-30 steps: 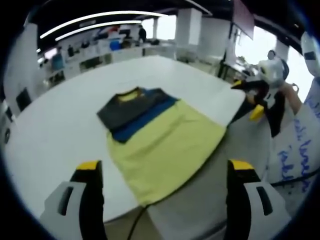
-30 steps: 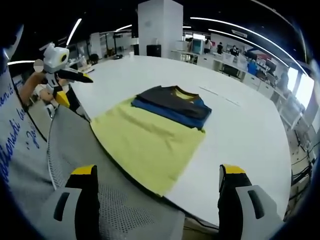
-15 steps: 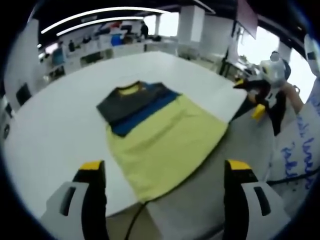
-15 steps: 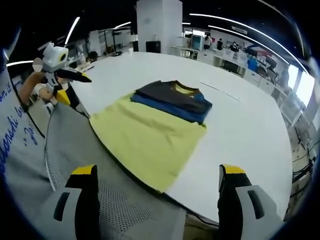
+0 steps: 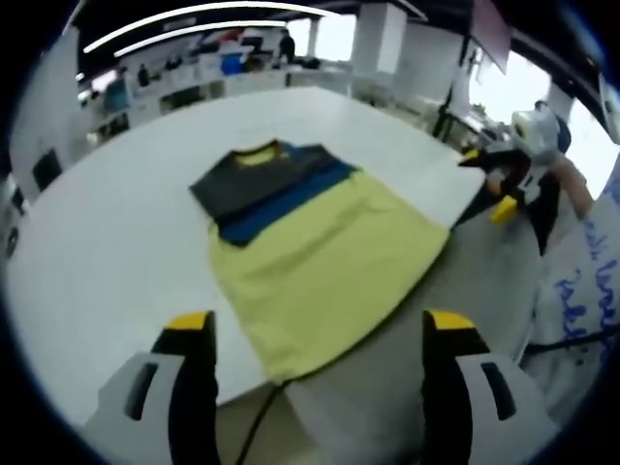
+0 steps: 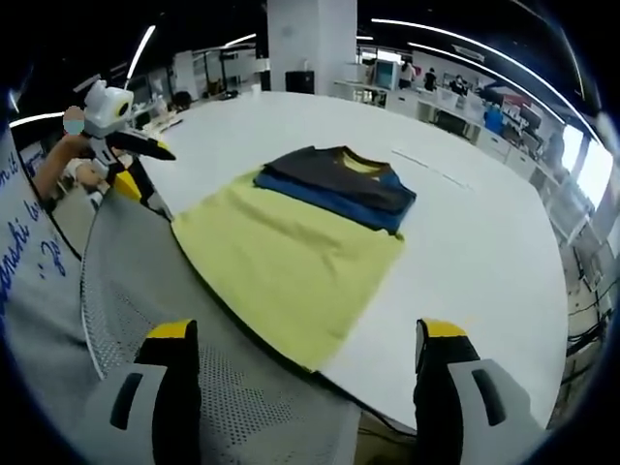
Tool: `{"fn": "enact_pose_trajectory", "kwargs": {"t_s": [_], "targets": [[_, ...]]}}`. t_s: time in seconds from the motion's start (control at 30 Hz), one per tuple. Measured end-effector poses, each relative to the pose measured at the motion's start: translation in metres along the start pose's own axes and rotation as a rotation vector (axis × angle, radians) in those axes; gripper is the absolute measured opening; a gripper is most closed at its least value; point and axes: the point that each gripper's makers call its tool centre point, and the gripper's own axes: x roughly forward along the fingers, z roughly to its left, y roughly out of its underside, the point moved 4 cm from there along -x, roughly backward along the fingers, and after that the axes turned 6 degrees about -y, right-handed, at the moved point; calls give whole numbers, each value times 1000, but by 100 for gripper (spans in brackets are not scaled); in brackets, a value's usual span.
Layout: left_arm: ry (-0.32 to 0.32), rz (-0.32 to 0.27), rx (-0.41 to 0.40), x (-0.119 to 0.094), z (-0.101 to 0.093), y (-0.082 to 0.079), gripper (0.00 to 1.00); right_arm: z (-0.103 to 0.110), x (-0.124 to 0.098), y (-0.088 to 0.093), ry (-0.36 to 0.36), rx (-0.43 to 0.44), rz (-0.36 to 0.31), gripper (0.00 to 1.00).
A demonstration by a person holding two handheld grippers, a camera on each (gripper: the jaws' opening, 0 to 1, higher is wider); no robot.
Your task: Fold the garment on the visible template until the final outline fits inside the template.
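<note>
A garment [image 5: 310,242] lies flat near the front edge of a white table [image 5: 107,223]. Its near part is yellow, with a blue band and a dark grey top with a yellow collar at the far end. The right gripper view shows the same garment [image 6: 291,247] on that table [image 6: 484,242]. My left gripper [image 5: 320,325] hovers open just short of the table edge, nothing between its jaws. My right gripper [image 6: 298,331] is open too, held back above a chair. Each gripper appears off to the side in the other's view: the right gripper [image 5: 513,160] and the left gripper [image 6: 111,121], each held in a hand.
A grey mesh chair back [image 6: 145,300] stands between me and the table, and shows as a grey chair [image 5: 455,271] in the left gripper view. A dark cable [image 5: 254,431] hangs at the table's front edge. Desks, a white pillar [image 6: 310,44] and people are far behind.
Both views have shifted slightly with the hands. The garment lies as before, and both grippers stay open.
</note>
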Motion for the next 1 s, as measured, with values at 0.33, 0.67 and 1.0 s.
{"fn": "enact_pose_trajectory", "kwargs": {"t_s": [0.33, 0.67, 1.0], "targets": [[14, 42, -24, 11, 0, 9, 72, 1, 6, 3, -25, 15, 14, 81], [6, 83, -56, 24, 6, 21, 68, -1, 16, 7, -26, 18, 54, 77], [-23, 120, -109, 35, 16, 32, 63, -2, 29, 19, -41, 28, 127, 64]]}}
